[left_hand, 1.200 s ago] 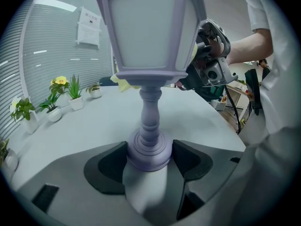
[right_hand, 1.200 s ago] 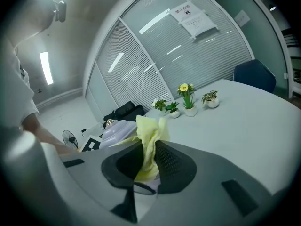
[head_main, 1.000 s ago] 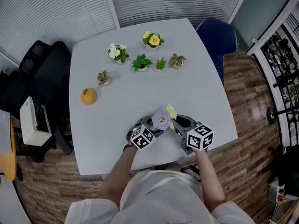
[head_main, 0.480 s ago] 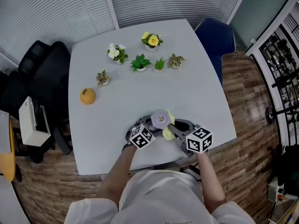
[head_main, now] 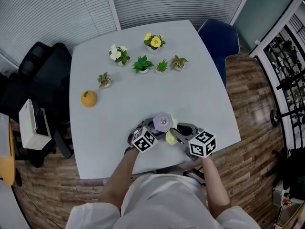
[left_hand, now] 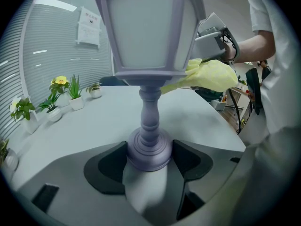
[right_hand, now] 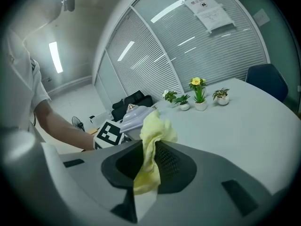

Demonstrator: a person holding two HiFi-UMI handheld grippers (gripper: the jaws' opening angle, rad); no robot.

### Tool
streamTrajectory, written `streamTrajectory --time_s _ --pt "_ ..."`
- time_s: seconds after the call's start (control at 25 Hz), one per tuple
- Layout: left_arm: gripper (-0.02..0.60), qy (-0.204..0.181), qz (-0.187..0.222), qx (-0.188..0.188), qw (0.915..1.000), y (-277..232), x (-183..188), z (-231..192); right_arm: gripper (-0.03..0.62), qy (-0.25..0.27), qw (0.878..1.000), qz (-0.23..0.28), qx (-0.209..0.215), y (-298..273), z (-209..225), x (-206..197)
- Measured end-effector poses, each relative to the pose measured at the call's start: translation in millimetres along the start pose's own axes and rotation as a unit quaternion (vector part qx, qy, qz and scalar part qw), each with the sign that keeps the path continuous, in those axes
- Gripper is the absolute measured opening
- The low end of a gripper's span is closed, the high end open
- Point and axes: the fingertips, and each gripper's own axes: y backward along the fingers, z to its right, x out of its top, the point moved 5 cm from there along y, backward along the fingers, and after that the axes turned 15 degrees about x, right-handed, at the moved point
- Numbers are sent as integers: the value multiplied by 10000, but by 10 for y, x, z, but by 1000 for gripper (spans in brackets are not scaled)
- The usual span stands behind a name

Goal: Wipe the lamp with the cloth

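- At the near edge of the white table (head_main: 200, 94), a lilac lantern-style lamp (left_hand: 149, 102) is set upright on the tabletop between the two grippers.
- The left gripper (left_hand: 149, 158) is clamped on the round base of the lamp. The dark pads (left_hand: 106, 166) are pressed against the base, one on each side.
- The right gripper (right_hand: 149, 160) is closed on a yellow cloth (right_hand: 150, 145). The cloth is pinched between the jaws, and a bunched end projects beyond the jaw tips.
- In the left gripper view, the bunched end is laid against the lower rim of the lamp's shade, on the side toward the right gripper.
- In the head view, the lamp's top cap is seen from above, and the cloth is seen touching the lamp on the person's right.
- A marker cube (head_main: 203, 144) is carried on the right gripper and is seen nearest the table edge. A second cube is carried on the left gripper, just beside the lamp.
- Six small potted plants (head_main: 143, 63) are arranged in a loose arc on the far half of the table, well apart from the lamp. One has yellow flowers and one has white flowers.
- An orange pumpkin-shaped ornament (head_main: 89, 98) is placed near the table's left edge, at the left end of the plant arc.
- A blue chair (head_main: 219, 37) is positioned at the far right corner of the table. A black chair (head_main: 43, 75) is positioned beside the left edge.
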Motion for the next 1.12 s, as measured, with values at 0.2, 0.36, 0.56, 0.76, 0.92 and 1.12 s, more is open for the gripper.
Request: streamTrajectory --time_s 0.2,0.36,0.56,0.76,0.92,1.12 --pt "308 2 1 -1 10000 2 2 -4 77 37 10000 -42 54 4 -32 -2" --pt "308 -2 8 -2 10000 3 3 -3 77 81 9999 -84 87 -3 -49 2" --pt "308 2 3 0 10000 7 9 1 77 126 9997 -154 121 11 -72 12" --pt "308 -9 6 0 10000 8 -2 -1 77 140 9997 -152 151 17 -100 2" --pt "308 -6 11 0 10000 3 0 3 77 162 9994 -178 231 10 -125 -5" --pt "308 -8 6 2 10000 24 16 -3 77 258 9984 -281 418 -37 -222 -10"
